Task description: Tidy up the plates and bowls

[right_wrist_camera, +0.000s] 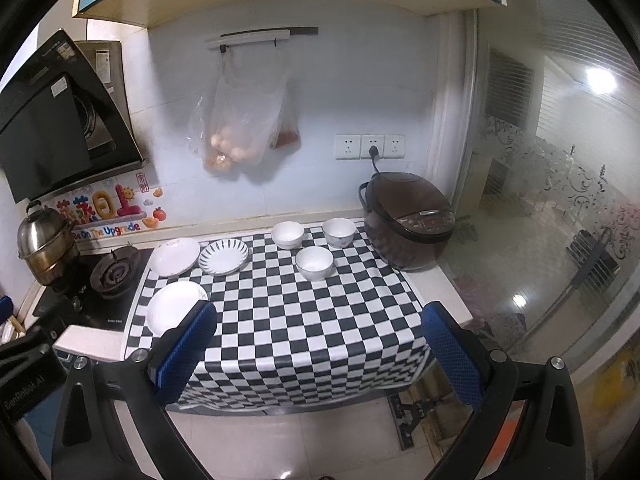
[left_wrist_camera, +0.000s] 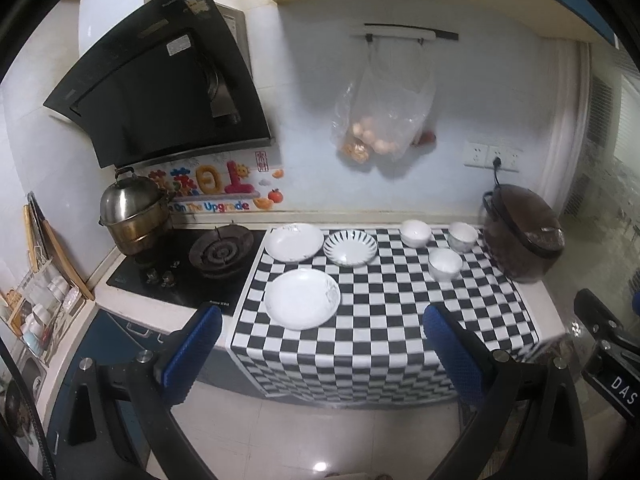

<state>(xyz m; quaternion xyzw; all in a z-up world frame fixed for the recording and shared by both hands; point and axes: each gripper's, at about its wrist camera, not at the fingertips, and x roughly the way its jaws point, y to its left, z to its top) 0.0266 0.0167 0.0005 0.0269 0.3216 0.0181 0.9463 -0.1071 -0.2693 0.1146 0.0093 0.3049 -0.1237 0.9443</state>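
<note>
Left wrist view: round glossy plates (left_wrist_camera: pixel 302 298) on checkered cloth (left_wrist_camera: pixel 384 300); each blue-padded hand-held gripper (left_wrist_camera: pixel 322 344) spread wide, empty.

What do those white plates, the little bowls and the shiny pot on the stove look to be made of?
The white plates look like glazed ceramic or porcelain: smooth, glossy, with a faint grey print; melamine cannot be ruled out. The little bowls look the same, white and shiny with thin rims. The pot looks like polished stainless steel on top, mirror-bright, with a yellower, brass-toned lower tier.
</note>
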